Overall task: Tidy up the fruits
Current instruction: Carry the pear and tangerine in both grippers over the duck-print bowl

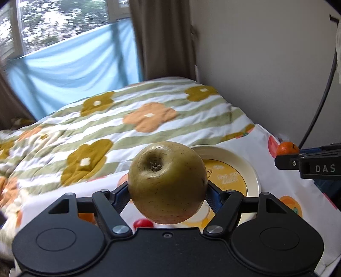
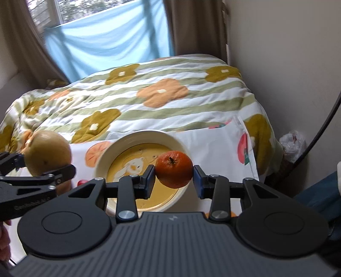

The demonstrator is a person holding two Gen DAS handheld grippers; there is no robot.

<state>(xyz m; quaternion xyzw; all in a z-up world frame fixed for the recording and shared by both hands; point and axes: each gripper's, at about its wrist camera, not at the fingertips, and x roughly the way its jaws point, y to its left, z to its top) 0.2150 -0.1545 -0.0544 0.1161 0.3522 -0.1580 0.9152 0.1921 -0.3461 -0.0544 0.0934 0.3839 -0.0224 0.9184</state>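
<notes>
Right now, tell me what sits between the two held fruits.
In the right wrist view, only the plate's near-left rim lies between the pear and the tangerine.

The pear (image 1: pixel 167 183) is yellow-green with dark specks, the tangerine (image 2: pixel 174 169) orange, the plate (image 2: pixel 136 138) cream with a yellow centre, the blanket (image 2: pixel 162 102) green-striped with flowers.

Soft daylight, fisheye warp, some blur

Light enters from the window (image 1: pixel 64 19) at far left, overexposed with washed-out foliage. The blue cloth (image 1: pixel 74 70) and curtain (image 2: pixel 29 46) are smeared by motion blur. Near fruit stays sharp, with a faint sheen on the pear (image 1: pixel 167 183). Straight lines bow toward dark vignetted corners in both views.
</notes>
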